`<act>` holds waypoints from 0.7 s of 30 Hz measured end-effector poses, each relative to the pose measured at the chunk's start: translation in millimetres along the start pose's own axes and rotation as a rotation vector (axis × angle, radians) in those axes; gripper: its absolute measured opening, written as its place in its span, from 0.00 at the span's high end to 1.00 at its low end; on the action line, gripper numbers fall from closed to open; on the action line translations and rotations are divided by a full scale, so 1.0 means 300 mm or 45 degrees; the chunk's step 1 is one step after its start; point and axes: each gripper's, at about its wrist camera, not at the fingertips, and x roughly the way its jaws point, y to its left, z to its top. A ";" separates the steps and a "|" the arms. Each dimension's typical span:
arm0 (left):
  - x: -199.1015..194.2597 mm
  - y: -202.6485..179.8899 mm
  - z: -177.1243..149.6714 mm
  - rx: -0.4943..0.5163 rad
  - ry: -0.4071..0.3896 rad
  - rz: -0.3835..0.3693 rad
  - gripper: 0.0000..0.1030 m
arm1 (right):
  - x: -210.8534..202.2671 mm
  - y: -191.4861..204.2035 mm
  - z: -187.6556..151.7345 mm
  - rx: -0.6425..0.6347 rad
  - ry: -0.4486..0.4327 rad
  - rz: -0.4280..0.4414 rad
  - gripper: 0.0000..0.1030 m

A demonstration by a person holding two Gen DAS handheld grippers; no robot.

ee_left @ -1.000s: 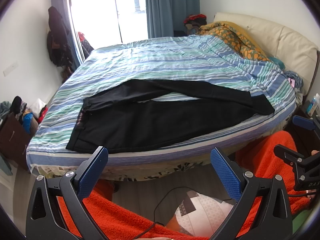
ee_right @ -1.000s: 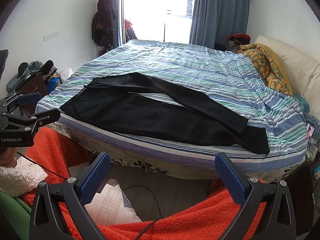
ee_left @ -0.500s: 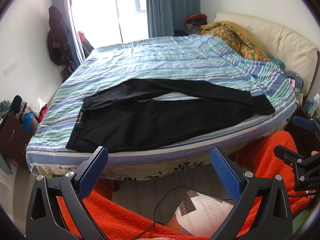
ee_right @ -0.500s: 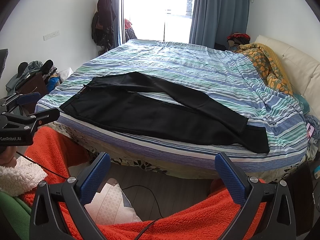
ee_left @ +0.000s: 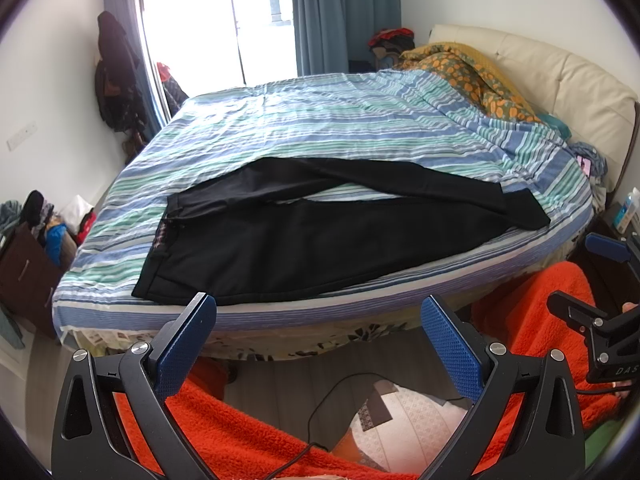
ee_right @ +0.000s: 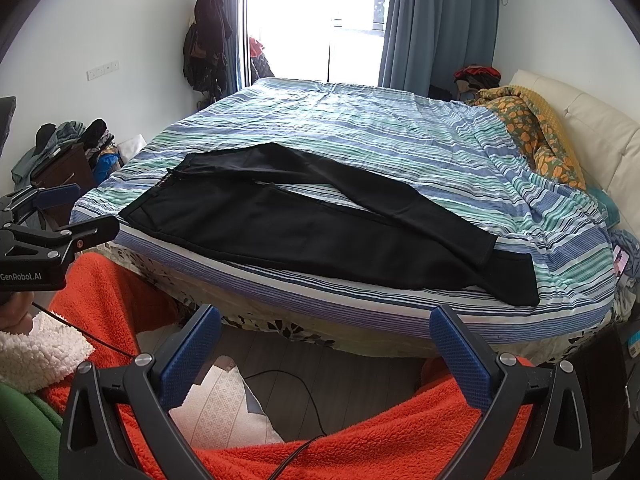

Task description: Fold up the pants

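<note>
Black pants lie flat along the bed's near edge. Left gripper and right gripper hang released, apparently clear of it.

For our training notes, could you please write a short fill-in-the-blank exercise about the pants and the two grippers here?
1. The black pants lie spread out on the striped ____.
2. The left gripper has its jaws ____, holding nothing.
3. The right gripper hangs over the floor and is ____ the pants.
4. The waistband of the pants lies toward the ____ gripper's side.

Missing words: bed; open; not touching; left
</note>
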 end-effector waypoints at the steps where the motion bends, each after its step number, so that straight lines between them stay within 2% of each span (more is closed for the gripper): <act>1: 0.000 0.000 0.000 0.001 0.000 0.000 0.01 | 0.000 0.000 0.000 0.000 0.000 0.000 0.00; 21: 0.007 0.015 0.002 -0.010 0.012 -0.005 0.01 | 0.018 -0.003 -0.019 0.003 0.016 0.002 0.00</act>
